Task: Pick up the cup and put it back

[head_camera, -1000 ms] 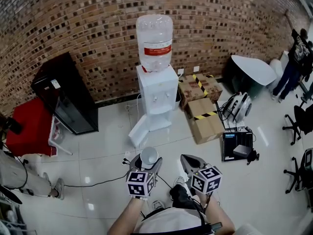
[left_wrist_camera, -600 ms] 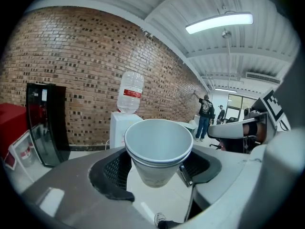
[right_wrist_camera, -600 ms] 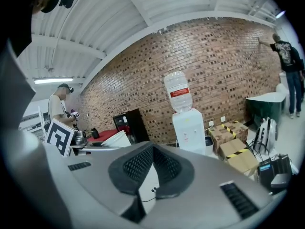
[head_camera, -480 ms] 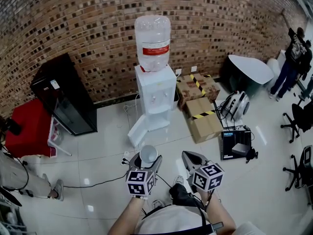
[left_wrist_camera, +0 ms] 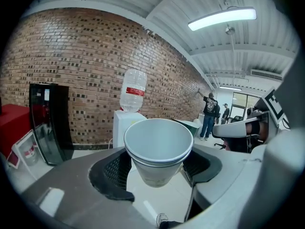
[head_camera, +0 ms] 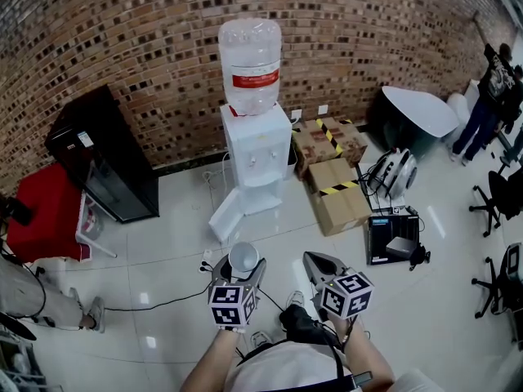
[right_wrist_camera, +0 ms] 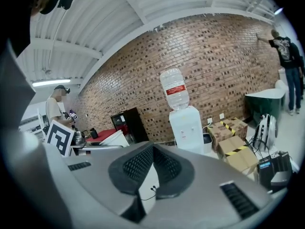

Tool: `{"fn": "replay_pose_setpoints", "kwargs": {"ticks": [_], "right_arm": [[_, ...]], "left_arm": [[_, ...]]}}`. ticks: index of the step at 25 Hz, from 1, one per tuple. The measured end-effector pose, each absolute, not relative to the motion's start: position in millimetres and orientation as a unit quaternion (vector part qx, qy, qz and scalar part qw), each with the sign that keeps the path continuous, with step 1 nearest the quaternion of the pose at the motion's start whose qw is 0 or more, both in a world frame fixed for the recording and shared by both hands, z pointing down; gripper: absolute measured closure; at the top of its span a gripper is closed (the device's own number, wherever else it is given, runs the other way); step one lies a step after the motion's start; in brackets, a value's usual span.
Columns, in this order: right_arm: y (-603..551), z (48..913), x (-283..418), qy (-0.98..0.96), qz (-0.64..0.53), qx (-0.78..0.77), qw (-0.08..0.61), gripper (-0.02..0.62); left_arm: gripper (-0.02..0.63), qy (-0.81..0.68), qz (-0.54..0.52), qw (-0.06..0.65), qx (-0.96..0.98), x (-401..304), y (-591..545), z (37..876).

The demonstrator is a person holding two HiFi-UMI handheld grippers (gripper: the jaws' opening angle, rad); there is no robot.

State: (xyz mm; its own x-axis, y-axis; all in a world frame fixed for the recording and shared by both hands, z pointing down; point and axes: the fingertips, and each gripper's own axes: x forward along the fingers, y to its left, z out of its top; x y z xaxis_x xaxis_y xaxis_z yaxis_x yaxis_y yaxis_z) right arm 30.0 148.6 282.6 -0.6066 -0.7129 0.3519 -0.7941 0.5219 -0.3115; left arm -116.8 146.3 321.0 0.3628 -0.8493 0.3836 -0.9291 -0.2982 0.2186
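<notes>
Gripping upright cup, left gripper tilted slightly down, right gripper closed, empty

1. My left gripper clamps a white cup upright between its black pads.
2. Beyond it I see a water dispenser standing against a brick wall.

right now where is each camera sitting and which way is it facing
head view: on the person's head, facing steeply down at the water dispenser; shows both arms, the left gripper holding the cup, and the right gripper.
left gripper view: on the left gripper, looking along its fingers, closed on the cup.
right gripper view: on the right gripper, looking along its shut, empty fingers toward the brick wall.
shared: both gripper views see the water dispenser.
</notes>
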Motion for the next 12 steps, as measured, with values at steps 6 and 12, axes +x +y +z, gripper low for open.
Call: {"fn": "replay_pose_setpoints", "kwargs": {"ticks": [6, 12], "right_arm": [[124, 294, 50, -0.860, 0.237, 0.441, 0.096, 0.584], [86, 313, 77, -0.855, 0.250, 0.444, 0.099, 0.584]], "left_arm": [[0.265, -0.559, 0.114, 0.215, 0.792, -110, 123, 335], [0.264, -0.562, 0.129, 0.216, 0.788, -94, 85, 349]]}}
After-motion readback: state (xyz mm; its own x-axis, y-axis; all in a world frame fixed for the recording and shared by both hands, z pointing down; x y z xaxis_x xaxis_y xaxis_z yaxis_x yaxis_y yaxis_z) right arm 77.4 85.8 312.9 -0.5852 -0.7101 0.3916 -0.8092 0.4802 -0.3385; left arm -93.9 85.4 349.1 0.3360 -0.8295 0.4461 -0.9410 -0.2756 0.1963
